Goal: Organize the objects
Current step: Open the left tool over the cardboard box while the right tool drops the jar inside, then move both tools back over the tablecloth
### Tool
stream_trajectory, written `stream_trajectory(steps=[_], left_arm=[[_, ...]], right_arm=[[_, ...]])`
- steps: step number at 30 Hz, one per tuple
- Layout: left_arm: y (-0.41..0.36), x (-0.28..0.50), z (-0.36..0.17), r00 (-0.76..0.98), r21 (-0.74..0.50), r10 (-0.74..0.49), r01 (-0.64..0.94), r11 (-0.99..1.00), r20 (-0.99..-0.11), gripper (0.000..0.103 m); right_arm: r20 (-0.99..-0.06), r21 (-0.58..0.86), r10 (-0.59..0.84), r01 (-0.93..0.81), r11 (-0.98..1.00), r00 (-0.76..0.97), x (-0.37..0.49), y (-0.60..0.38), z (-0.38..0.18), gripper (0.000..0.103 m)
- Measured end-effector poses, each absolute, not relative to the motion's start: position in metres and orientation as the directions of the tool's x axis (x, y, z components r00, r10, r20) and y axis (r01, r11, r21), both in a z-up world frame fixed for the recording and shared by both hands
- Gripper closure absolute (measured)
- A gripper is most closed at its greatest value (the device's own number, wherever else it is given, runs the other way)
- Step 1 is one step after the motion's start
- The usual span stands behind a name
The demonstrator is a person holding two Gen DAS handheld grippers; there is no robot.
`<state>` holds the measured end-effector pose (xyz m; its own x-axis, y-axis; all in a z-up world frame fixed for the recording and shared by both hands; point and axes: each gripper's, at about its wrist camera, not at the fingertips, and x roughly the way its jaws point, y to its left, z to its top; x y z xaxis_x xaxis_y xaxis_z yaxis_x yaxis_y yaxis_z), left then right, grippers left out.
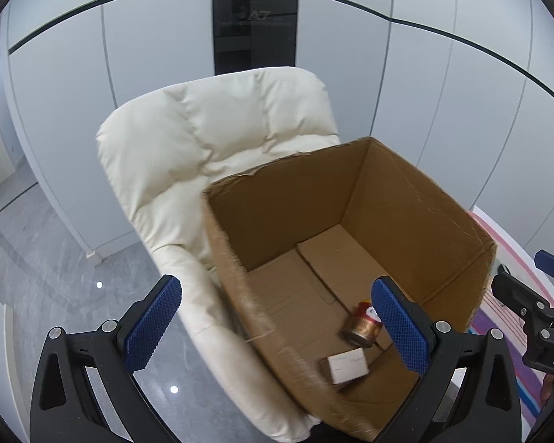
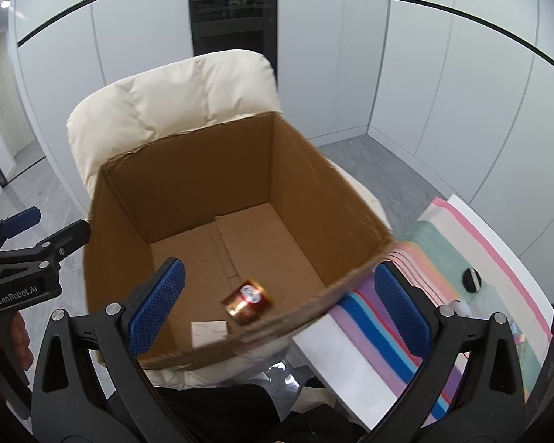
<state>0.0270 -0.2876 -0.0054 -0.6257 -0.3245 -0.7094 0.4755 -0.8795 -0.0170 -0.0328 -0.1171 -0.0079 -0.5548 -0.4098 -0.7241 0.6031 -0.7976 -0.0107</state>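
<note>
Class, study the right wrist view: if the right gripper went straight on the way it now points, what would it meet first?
Probably the cardboard box: the open right gripper straddles its near rim, aimed near the gold can on its floor. Depth is unclear.

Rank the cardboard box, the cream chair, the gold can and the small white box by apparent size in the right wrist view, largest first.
1. Cardboard box
2. Cream chair, though the box hides much of it, so this order is unsure.
3. Gold can and small white box look about alike; no ranking.
</note>
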Motion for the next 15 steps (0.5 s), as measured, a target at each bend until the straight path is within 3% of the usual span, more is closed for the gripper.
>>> stream_trajectory(steps=[15], left_arm=[[-0.232,-0.009,-0.004,-0.662,-0.003,-0.264,0.373,-0.928,-0.702,0.0]], right_arm=[[-0.73,0.002,-0.344,0.501,-0.865,-0.591,-0.056,-0.049,-0.007,0.0]])
